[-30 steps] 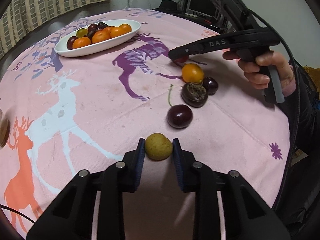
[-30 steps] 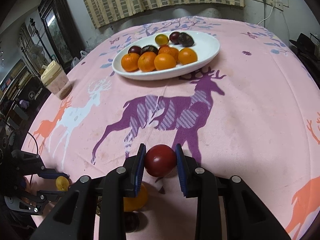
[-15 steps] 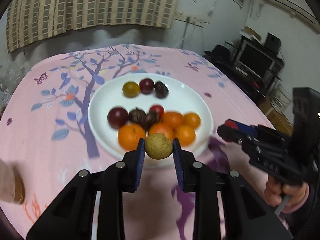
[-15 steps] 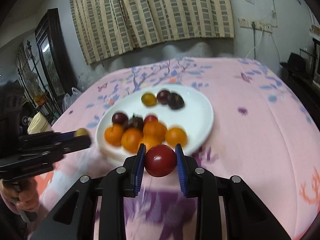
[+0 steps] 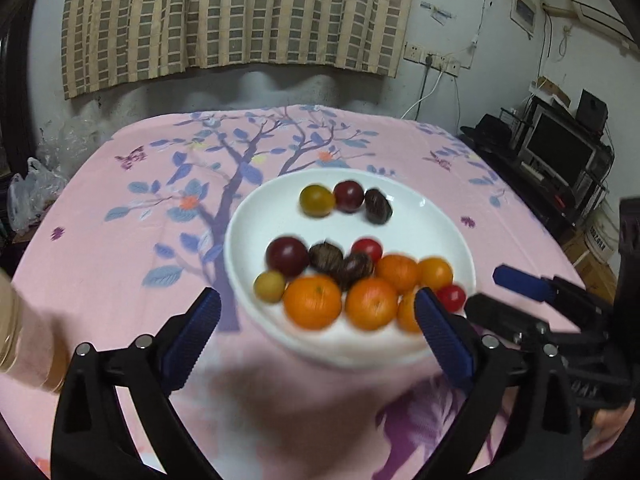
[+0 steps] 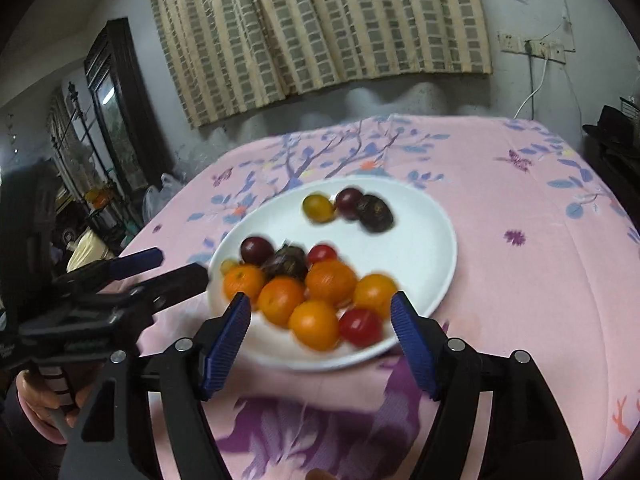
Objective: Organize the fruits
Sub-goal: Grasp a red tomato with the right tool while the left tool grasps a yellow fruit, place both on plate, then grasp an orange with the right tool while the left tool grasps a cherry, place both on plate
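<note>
- Left gripper (image 5: 316, 320) — blue-padded fingers spread apart, empty, at the near rim of the white oval ceramic plate (image 5: 404, 354).
- Right gripper (image 6: 320, 326) — fingers likewise apart, small round red fruit (image 6: 360, 326) lying on that plate between them.

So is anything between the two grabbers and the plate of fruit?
Nothing visible is. The left gripper and right gripper both hang open just over the near rim of the white plate, holding nothing.
</note>
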Available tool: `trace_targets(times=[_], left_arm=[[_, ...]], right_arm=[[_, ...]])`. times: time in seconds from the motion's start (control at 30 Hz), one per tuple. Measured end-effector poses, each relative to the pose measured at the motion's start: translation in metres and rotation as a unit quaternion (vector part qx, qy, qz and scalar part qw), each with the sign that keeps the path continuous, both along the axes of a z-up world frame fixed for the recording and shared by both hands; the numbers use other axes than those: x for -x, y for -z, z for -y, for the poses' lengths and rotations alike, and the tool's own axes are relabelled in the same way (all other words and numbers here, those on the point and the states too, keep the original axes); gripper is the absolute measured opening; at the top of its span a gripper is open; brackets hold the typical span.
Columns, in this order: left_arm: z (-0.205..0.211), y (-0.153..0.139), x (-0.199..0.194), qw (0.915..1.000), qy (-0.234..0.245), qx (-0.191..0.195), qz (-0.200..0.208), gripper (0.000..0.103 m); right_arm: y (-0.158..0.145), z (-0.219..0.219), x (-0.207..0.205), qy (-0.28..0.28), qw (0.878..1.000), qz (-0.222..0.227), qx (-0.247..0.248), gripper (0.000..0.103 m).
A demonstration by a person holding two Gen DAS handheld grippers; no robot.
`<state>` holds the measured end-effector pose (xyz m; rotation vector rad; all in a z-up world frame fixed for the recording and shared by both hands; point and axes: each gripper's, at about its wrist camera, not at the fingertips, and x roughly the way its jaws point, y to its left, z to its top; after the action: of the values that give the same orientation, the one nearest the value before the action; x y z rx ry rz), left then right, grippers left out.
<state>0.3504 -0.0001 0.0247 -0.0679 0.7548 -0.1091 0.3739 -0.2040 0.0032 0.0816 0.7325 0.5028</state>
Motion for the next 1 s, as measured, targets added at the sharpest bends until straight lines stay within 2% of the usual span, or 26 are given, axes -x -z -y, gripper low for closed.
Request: trace_targets(times=[0.1,0.2,0.27,0.37,0.47,0.53,0.63,0.7,0.83,0.93,1.0], left_arm=[[-0.010,0.003,0.034,0.9997,0.009,0.018,-0.012,0.095],[-0.020,0.010,0.071,0.9983,0.034,0.043,-0.021,0.096],[-0.024,0.019,0.092,0.9974,0.051,0.046,-0.021,0.096],[-0.026,0.033,0.118,0.9971,0.063,0.029,-0.032,0.096],[-0.023,0.039,0.139,0.9979,0.063,0.000,-0.014,0.096],[-0.021,0.042,0.148,0.9978,0.063,-0.019,-0.011,0.095],[-0.018,0.040,0.152,0.9969,0.077,-0.013,-0.003,0.096],[-0.016,0.041,0.153,0.9961,0.087,-0.011,-0.003,0.096],[-0.012,0.041,0.153,0.9951,0.097,-0.020,-0.004,0.096],[-0.011,0.040,0.154,0.9928,0.119,0.000,-0.011,0.095],[-0.004,0.039,0.159,0.9845,0.172,0.026,-0.022,0.095]], right_arm=[[0.006,-0.004,0.017,-0.026,0.999,-0.030,0.001,0.074],[0.015,-0.004,0.040,-0.038,0.996,-0.072,0.024,0.074],[0.022,0.002,0.059,-0.056,0.994,-0.089,0.014,0.074],[0.027,0.007,0.086,-0.071,0.992,-0.098,0.025,0.073],[0.036,0.016,0.109,-0.083,0.989,-0.117,0.025,0.066],[0.040,0.020,0.117,-0.091,0.987,-0.129,0.019,0.065],[0.047,0.022,0.127,-0.099,0.985,-0.140,0.024,0.060],[0.050,0.021,0.131,-0.107,0.983,-0.148,0.027,0.052],[0.055,0.018,0.132,-0.117,0.979,-0.165,0.022,0.047],[0.055,0.020,0.131,-0.112,0.979,-0.167,0.014,0.037],[0.052,0.024,0.128,-0.108,0.980,-0.166,-0.002,0.038]])
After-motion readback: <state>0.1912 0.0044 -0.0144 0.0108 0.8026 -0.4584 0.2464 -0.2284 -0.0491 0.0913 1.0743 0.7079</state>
